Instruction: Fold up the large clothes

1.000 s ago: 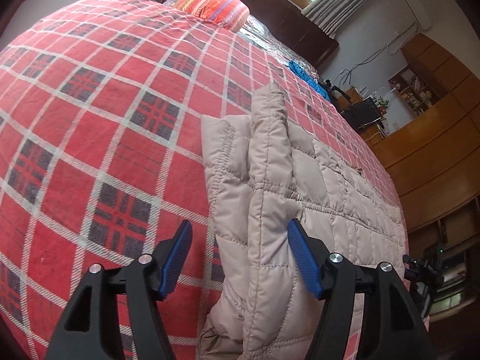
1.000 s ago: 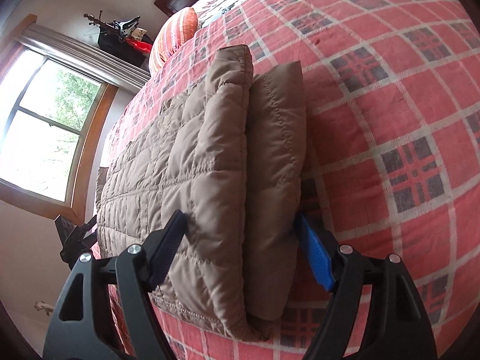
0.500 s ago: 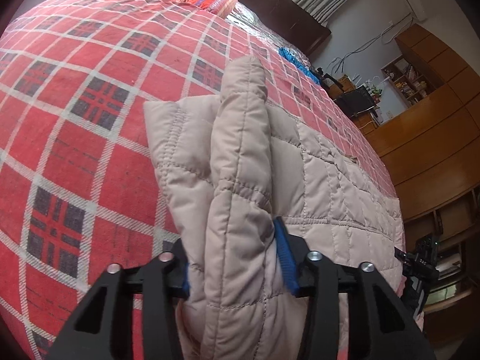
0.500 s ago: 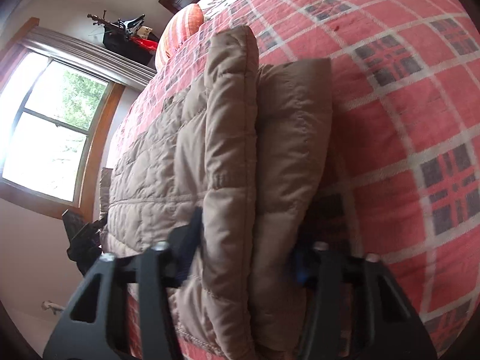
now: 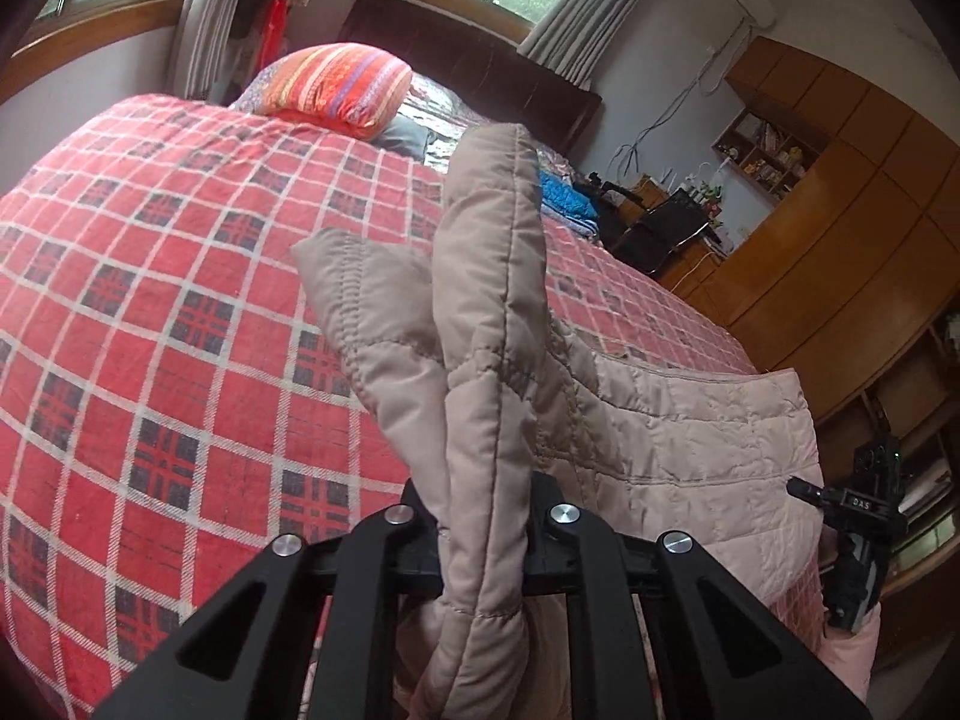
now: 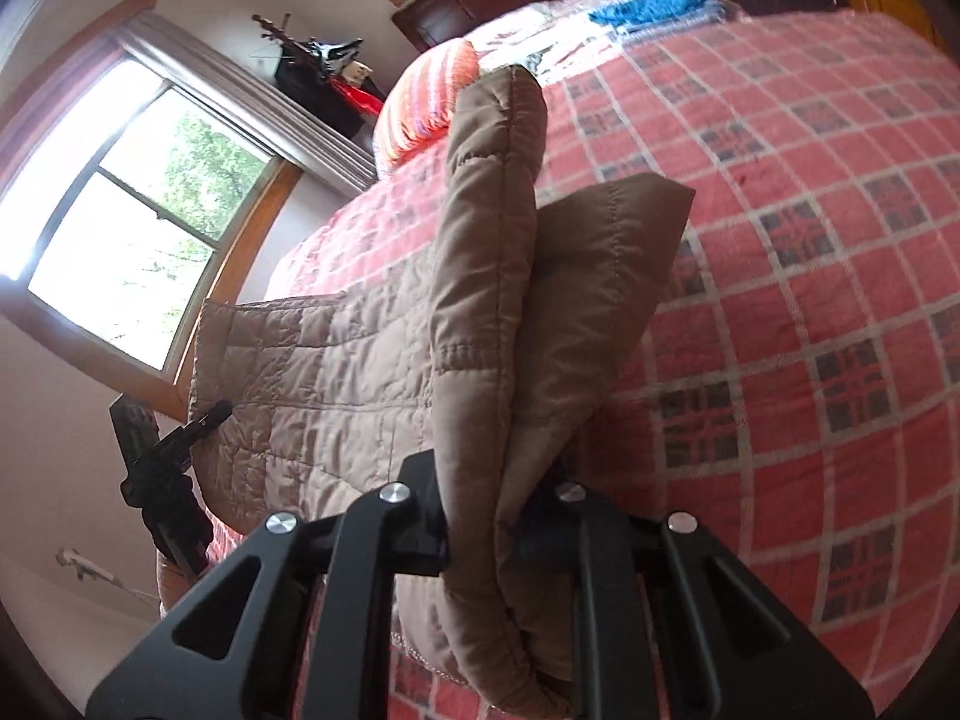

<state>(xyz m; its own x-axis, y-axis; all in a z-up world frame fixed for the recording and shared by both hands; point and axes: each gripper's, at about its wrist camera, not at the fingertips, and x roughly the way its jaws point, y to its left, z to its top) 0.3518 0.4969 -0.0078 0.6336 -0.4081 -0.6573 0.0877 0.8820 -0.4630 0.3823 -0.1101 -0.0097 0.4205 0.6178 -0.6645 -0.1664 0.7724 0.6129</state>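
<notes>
Left wrist view. We recorded the left gripper (image 5: 483, 531) clenched on a thick folded edge of the beige quilted jacket (image 5: 690, 426), its jaws pressed tight against the padding at 6 o'clock of the frame. The pinched fold stood upright toward 12 o'clock, with a second flap (image 5: 372, 312) leaning out toward 10 o'clock. The rest of the jacket spread toward 3 o'clock, raised off the red plaid bedspread (image 5: 168, 312) along its far edge. At 4 o'clock we noted the right gripper (image 5: 864, 516) at the jacket's other end; from here we could not tell how it stood. A striped pillow (image 5: 339, 84) lay at 11 o'clock by the dark headboard (image 5: 480, 66); wooden cabinets (image 5: 840, 192) filled 2 o'clock.

Right wrist view. We recorded the right gripper (image 6: 501, 531) clamped on the same jacket (image 6: 336, 372), jaws squeezed on the layered edge at 6 o'clock. The gripped fold rose to 12 o'clock, a flap (image 6: 606, 276) angling to 1 o'clock. The quilted body stretched toward 9 o'clock, where the left gripper (image 6: 180, 438) met its edge. The bedspread (image 6: 810, 240) covered 3 o'clock; the pillow (image 6: 426, 102) sat at 11 o'clock, a window (image 6: 126, 222) at 9 o'clock, a blue cloth (image 6: 654, 3) at 1 o'clock.
</notes>
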